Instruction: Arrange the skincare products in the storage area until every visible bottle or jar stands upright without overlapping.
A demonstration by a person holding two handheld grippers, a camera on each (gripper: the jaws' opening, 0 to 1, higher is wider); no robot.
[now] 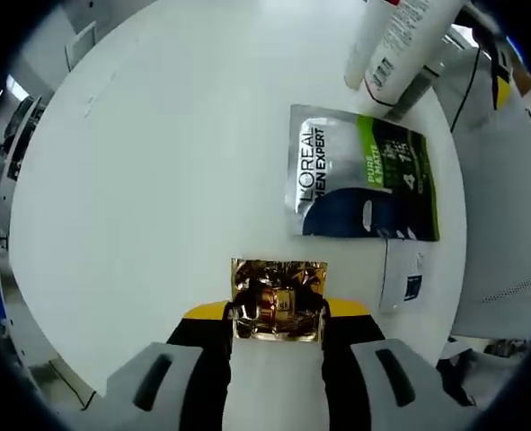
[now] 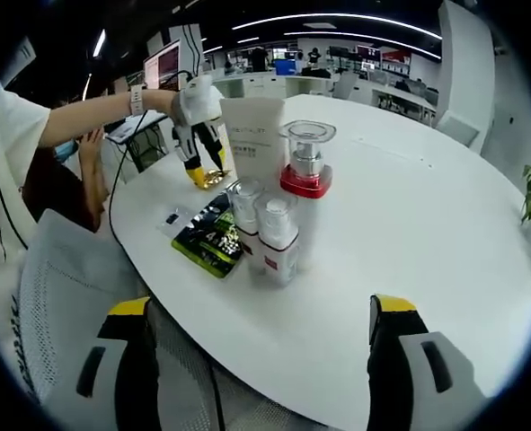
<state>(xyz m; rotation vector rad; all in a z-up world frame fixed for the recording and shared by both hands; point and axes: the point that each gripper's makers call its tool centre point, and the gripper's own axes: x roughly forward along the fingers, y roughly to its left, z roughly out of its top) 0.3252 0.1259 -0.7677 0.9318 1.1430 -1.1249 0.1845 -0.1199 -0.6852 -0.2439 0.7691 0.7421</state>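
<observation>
Left gripper view: the left claw [image 1: 277,314] is closed on a small gold foil packet [image 1: 278,299], pinched between the jaws just over the white surface [image 1: 139,180]. Beyond it a L'Oreal sachet [image 1: 362,175] lies flat, with a small white sachet [image 1: 402,280] just beside its near edge. At the top, a white tube [image 1: 400,45] is cut off by the frame, so I cannot tell how it stands. The foil is thin and crinkled; my worry is that it slips or tears if the hold is only on its edge.

Right gripper view: the right claw [image 2: 256,359] hangs wide open with nothing in it, near the surface's edge. Ahead stand two small pump bottles [image 2: 267,229], a red-based jar [image 2: 306,162] and the tall tube, all upright and close together, some touching. A careless reach could topple them like skittles. The left claw shows behind them, partly hidden by the tube.
</observation>
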